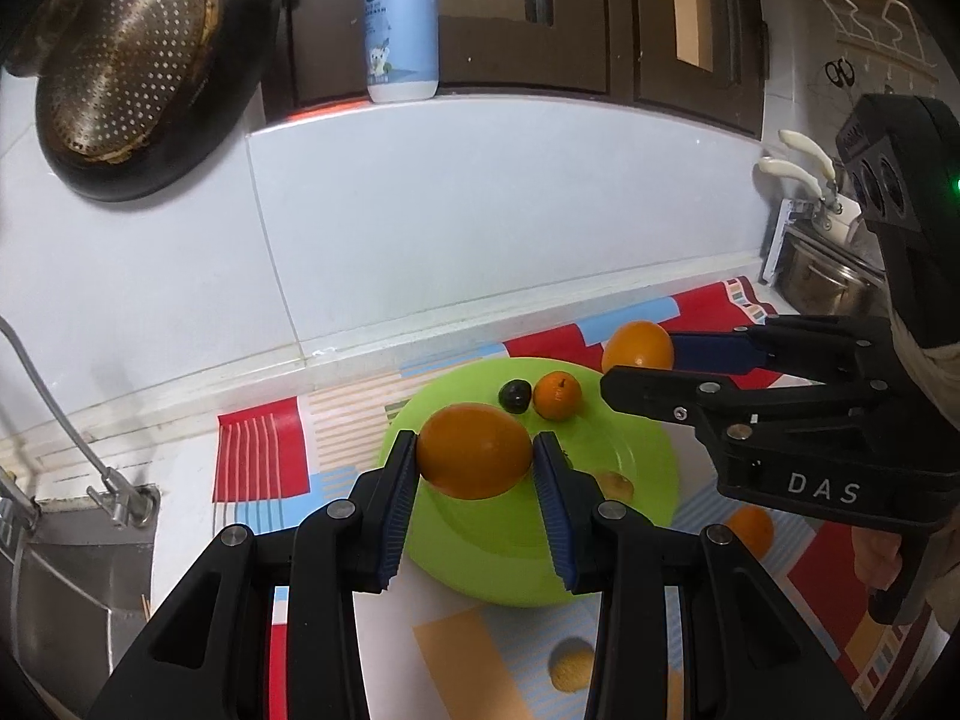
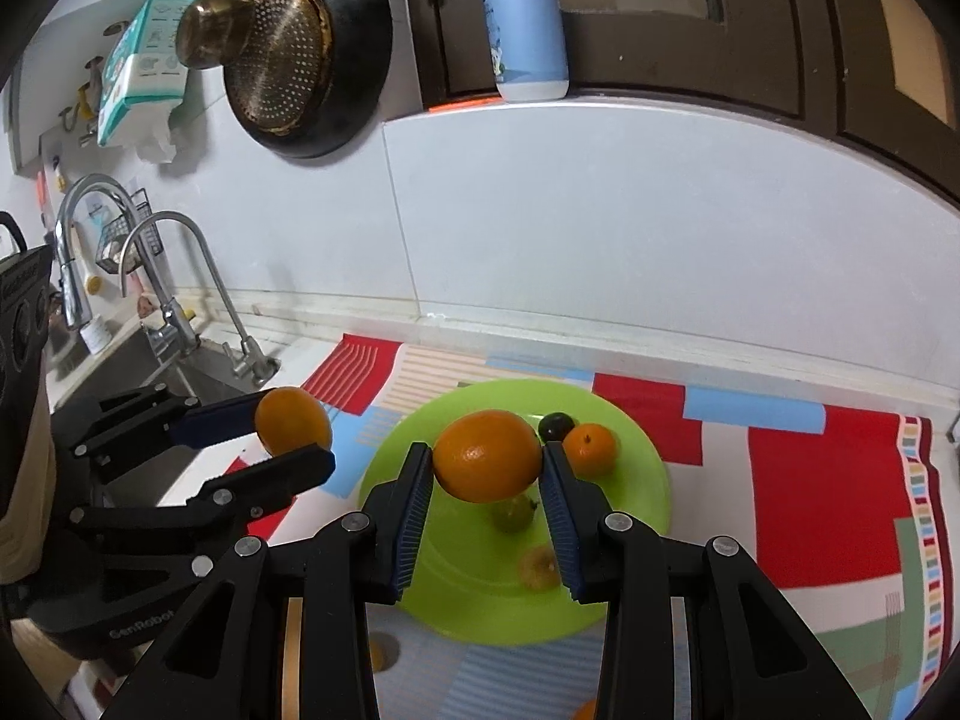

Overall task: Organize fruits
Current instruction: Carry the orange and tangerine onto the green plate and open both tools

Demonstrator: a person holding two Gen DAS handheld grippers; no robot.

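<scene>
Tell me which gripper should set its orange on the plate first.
Right, probably. The right gripper holds the right orange by the plate rim, while the left gripper holds the left orange off toward the sink, clear of it.

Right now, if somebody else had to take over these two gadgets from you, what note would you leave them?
Left hand-held gripper: shut on a large orange, held above the round lime-green plastic plate.
Right hand-held gripper: shut on another large orange, also above the plate.
On the plate: a small tangerine, a small dark fruit, a greenish fruit and a yellowish one.
Off the plate, on the colourful patterned mat: a small orange fruit and a yellowish fruit.
Left to do: set both oranges down, then collect those strays.
</scene>
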